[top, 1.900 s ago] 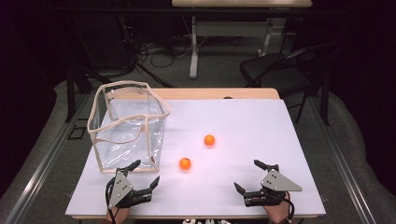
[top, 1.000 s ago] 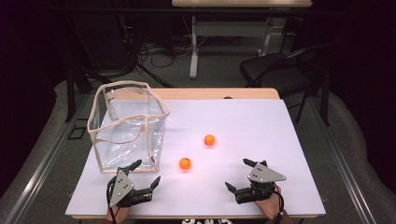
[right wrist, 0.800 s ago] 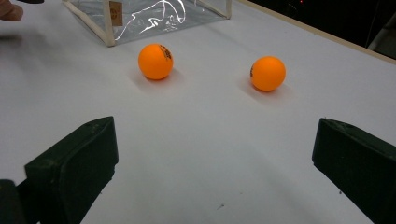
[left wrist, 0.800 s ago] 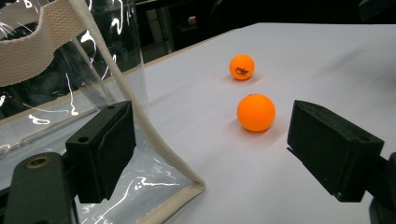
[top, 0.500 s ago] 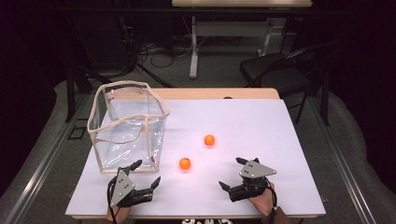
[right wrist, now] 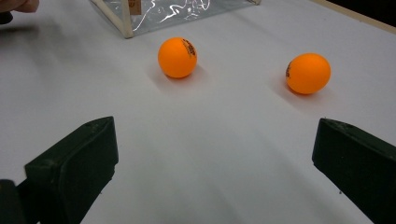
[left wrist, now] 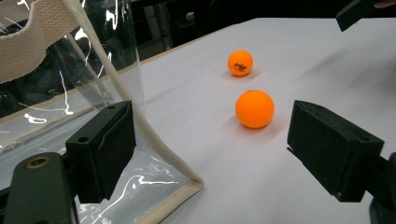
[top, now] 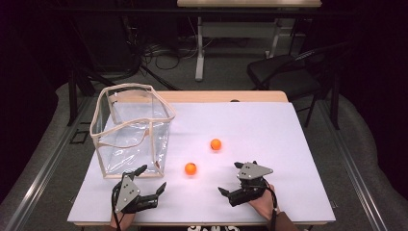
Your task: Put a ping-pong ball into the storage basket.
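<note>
Two orange balls lie on the white table (top: 269, 134). The nearer ball (top: 190, 168) (left wrist: 254, 108) (right wrist: 177, 57) is close to the corner of a clear bag with beige trim (top: 132, 127) (left wrist: 140, 126). The farther ball (top: 216, 144) (left wrist: 240, 62) (right wrist: 308, 73) rests a little beyond it. My left gripper (top: 153, 179) (left wrist: 217, 144) sits open at the front left, beside the bag's near corner, with nothing between its jaws. My right gripper (top: 230, 178) (right wrist: 215, 163) is open at the front right and points at both balls, a short way from them.
The clear bag stands upright and open-topped at the table's left, its base (right wrist: 163, 11) showing in the right gripper view. A black chair (top: 284, 72) and a desk leg (top: 199, 48) stand beyond the table's far edge.
My right gripper has slid left along the front edge and turned toward the balls. The left gripper, the balls and the bag have stayed put.
</note>
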The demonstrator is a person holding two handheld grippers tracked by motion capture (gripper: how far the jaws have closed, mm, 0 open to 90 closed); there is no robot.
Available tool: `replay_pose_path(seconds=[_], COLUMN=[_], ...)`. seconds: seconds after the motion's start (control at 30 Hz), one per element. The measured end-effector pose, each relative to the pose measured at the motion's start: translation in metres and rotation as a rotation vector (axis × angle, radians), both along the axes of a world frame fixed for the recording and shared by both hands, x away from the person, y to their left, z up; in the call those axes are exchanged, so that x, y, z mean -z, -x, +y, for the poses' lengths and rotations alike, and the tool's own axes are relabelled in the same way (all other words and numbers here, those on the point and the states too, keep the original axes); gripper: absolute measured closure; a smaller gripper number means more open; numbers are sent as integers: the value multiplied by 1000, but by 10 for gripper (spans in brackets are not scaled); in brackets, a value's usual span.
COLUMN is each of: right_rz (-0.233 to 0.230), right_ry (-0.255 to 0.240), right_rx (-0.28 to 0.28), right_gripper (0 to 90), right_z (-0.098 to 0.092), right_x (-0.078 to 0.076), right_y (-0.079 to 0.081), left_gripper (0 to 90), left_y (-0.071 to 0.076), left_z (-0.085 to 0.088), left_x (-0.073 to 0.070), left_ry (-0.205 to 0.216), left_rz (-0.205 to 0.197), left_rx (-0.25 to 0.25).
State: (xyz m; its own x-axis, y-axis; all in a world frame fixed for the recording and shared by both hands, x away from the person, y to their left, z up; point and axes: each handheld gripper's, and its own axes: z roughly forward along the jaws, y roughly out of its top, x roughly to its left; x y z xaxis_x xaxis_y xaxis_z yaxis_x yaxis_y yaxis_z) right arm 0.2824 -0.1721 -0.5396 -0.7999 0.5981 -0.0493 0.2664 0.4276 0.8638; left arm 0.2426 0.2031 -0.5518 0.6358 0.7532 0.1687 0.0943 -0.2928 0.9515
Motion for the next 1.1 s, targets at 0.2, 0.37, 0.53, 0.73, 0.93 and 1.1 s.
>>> replay_pose_path(seconds=[0.2,0.37,0.53,0.73,0.93,1.1], right_rz=[10,14,20,31,38,45], right_ry=[6,15,12,13,14,12], right_rx=[-11,-30,-40,-50,-62,-72], right_gripper=[0,0,0,0,0,0], right_z=[5,13,19,27,36,44], right_x=[0,-1,-1,-1,-2,-3], right_y=[-3,-10,-12,-17,-22,-29], left_gripper=[155,155,155,155,154,154], left_y=[0,0,0,-1,-1,-1], left_z=[-1,-1,-1,-2,-2,-2], left_x=[0,0,0,0,1,1], left_ry=[-2,-2,-7,-12,-11,-13], left_rz=[5,5,5,4,7,7], left_rx=[12,12,14,17,20,20])
